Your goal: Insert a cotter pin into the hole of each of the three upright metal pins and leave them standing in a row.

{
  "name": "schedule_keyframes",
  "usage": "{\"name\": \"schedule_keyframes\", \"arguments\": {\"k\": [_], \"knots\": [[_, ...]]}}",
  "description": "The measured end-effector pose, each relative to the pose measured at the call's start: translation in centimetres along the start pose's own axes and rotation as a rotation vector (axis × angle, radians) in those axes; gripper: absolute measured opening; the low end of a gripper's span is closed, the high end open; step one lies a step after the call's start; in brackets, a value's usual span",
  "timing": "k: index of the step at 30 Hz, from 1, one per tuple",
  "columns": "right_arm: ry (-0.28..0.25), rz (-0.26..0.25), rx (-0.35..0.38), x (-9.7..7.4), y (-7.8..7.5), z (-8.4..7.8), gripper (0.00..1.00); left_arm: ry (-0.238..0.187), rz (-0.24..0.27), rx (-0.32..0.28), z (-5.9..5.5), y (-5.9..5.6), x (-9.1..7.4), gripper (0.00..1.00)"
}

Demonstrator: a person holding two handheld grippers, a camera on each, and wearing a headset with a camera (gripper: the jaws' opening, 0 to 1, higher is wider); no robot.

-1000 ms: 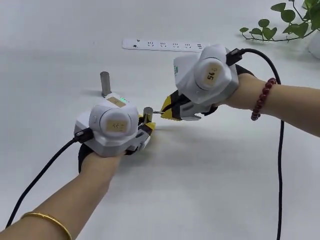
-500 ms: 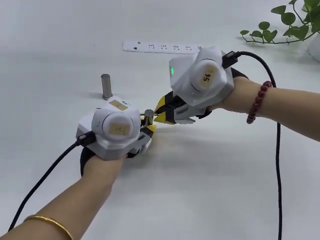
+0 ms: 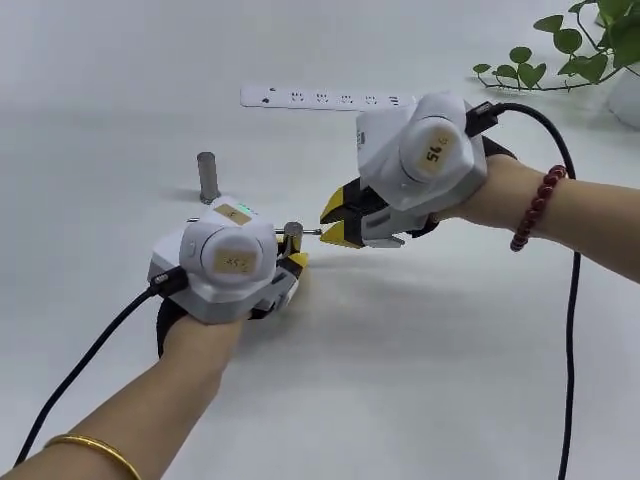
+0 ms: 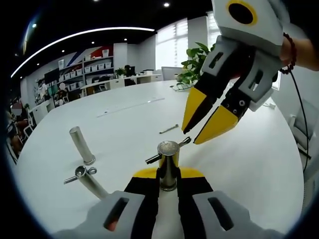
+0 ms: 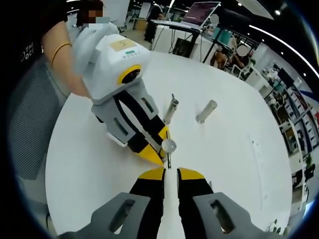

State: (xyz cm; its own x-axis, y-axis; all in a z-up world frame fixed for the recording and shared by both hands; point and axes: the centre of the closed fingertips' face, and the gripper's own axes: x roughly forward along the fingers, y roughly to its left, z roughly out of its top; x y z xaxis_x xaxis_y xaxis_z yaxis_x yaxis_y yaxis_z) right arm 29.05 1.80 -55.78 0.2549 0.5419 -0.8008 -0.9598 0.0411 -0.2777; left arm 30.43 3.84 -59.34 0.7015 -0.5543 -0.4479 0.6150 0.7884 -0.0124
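Left gripper view: left gripper pinches metal pin; right gripper's jaws stand spread.

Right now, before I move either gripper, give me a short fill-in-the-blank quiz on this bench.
The left gripper clamps one upright metal pin; ____ other metal pins stand on the table. A cotter pin runs through the clamped pin, and the right gripper beside its end holds nothing, jaws ____. Beyond the grippers lies a white ____ strip.
Missing words: two, open, power.
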Motion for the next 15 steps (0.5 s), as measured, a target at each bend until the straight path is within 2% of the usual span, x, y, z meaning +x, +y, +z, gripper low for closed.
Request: {"name": "schedule_keyframes", "arguments": {"k": [6, 15], "knots": [[-0.003, 0.005, 0.003, 0.36, -0.03, 0.03, 0.00, 0.000, 0.002, -0.002, 0.00, 0.00, -0.03, 0.10], [-0.008, 0.005, -0.007, 0.65, -0.08, 0.42, 0.00, 0.000, 0.005, -0.003, -0.01, -0.01, -0.08, 0.10]]}}
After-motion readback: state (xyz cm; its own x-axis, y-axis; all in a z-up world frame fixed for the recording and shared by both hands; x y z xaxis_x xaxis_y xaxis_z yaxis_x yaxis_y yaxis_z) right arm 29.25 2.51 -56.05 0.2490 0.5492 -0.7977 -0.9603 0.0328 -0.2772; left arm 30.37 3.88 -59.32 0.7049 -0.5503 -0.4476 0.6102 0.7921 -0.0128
